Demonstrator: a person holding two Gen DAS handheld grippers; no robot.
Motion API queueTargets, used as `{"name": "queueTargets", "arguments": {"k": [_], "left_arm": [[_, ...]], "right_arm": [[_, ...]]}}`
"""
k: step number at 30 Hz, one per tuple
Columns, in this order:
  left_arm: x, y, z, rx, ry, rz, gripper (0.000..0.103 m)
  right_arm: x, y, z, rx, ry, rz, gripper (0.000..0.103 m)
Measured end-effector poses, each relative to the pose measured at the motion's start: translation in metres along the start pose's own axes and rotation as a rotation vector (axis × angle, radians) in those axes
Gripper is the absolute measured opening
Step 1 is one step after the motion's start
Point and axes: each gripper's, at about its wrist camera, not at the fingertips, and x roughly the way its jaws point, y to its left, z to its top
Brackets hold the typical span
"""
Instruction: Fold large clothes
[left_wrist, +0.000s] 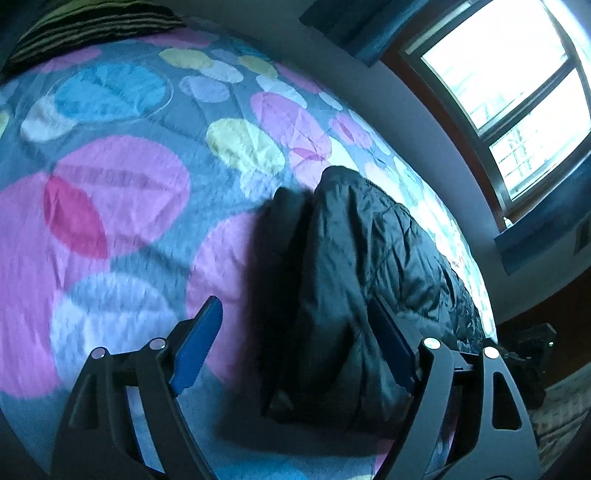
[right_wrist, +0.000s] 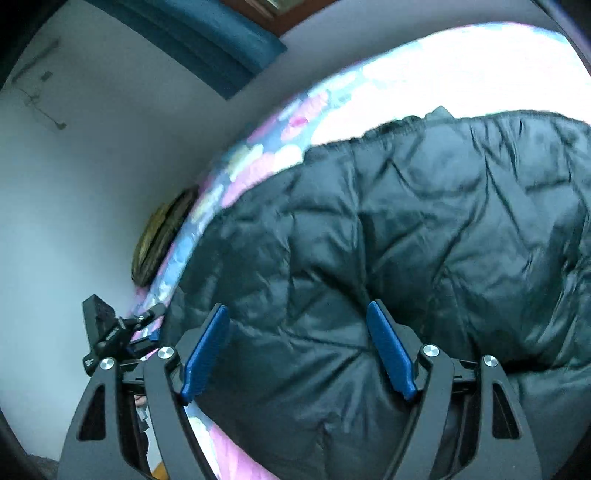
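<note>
We've got both claws spread wide, nothing pinched in either. Our left claw (left_wrist: 295, 325) hangs over the bed w/ its blue pads (left_wrist: 197, 350) well apart; the black quilted jacket (left_wrist: 354, 288) lies bunched in a long heap straight ahead of it, running away from the claw's right finger twd the window (left_wrist: 517, 99). The near end of the heap sits between the two fingers, closer to the right one; can't tell if that pad touches the fabric. To the left of the claw and beyond it we see bare bedspread (left_wrist: 122, 192), grey w/ pink, blue & yellow ovals. A striped pillow (left_wrist: 92, 26) sits far ahead-left, at the bed's far end.

Our right claw (right_wrist: 299, 343) is right up against the jacket (right_wrist: 406, 240); the puffy black fabric fills the gap between its fingers and everything ahead and to the right. Pads look just above the surface, contact unclear. Bedspread (right_wrist: 258, 162) shows only as a strip past the jacket's far edge, ahead-left. Just left of this claw's left finger we see the other gripper's black body (right_wrist: 107, 332), close by, at the jacket's edge. White wall beyond on the left.
</note>
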Motion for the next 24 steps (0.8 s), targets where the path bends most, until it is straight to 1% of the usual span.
{"name": "queueTargets", "arguments": {"k": [2, 3, 4, 5, 6, 8, 10, 12, 16, 19, 20, 21, 22, 24], "left_arm": [[0.004, -0.003, 0.008, 0.033, 0.011, -0.007, 0.084], [0.007, -0.003, 0.011, 0.045, 0.018, -0.003, 0.085], [0.012, -0.003, 0.016, 0.061, 0.03, 0.007, 0.085], [0.017, -0.003, 0.018, 0.066, 0.042, 0.013, 0.085], [0.026, -0.001, 0.021, 0.066, 0.073, 0.012, 0.085], [0.042, 0.002, 0.023, 0.047, 0.142, -0.013, 0.085], [0.053, 0.002, 0.026, 0.049, 0.18, -0.045, 0.085], [0.058, 0.0, 0.03, 0.064, 0.187, -0.061, 0.085], [0.072, 0.004, 0.04, 0.068, 0.257, -0.121, 0.087], [0.079, 0.012, 0.052, 0.053, 0.301, -0.161, 0.087], [0.082, 0.013, 0.055, 0.059, 0.324, -0.176, 0.087], [0.085, 0.012, 0.056, 0.072, 0.332, -0.184, 0.088], [0.088, 0.01, 0.057, 0.089, 0.341, -0.194, 0.092], [0.093, 0.004, 0.056, 0.133, 0.355, -0.201, 0.093]], "right_arm": [[0.006, -0.002, 0.002, 0.001, 0.028, 0.006, 0.077], [0.017, -0.007, 0.001, 0.01, 0.066, -0.002, 0.077], [0.023, -0.011, -0.001, 0.009, 0.083, -0.005, 0.077], [0.024, -0.014, -0.001, 0.004, 0.085, -0.004, 0.077], [0.026, -0.016, -0.002, 0.003, 0.085, 0.002, 0.077], [0.024, -0.017, -0.002, 0.011, 0.083, 0.013, 0.077], [0.023, -0.019, -0.002, 0.015, 0.086, 0.02, 0.077], [0.022, -0.02, -0.003, 0.014, 0.082, 0.025, 0.077], [0.022, -0.02, -0.004, 0.008, 0.08, 0.023, 0.077], [0.02, -0.023, -0.004, 0.009, 0.079, 0.028, 0.077], [0.021, -0.024, -0.004, 0.009, 0.079, 0.029, 0.077], [0.021, -0.024, -0.004, 0.009, 0.078, 0.029, 0.077], [0.021, -0.024, -0.004, 0.008, 0.078, 0.029, 0.077], [0.021, -0.024, -0.004, 0.008, 0.077, 0.029, 0.078]]}}
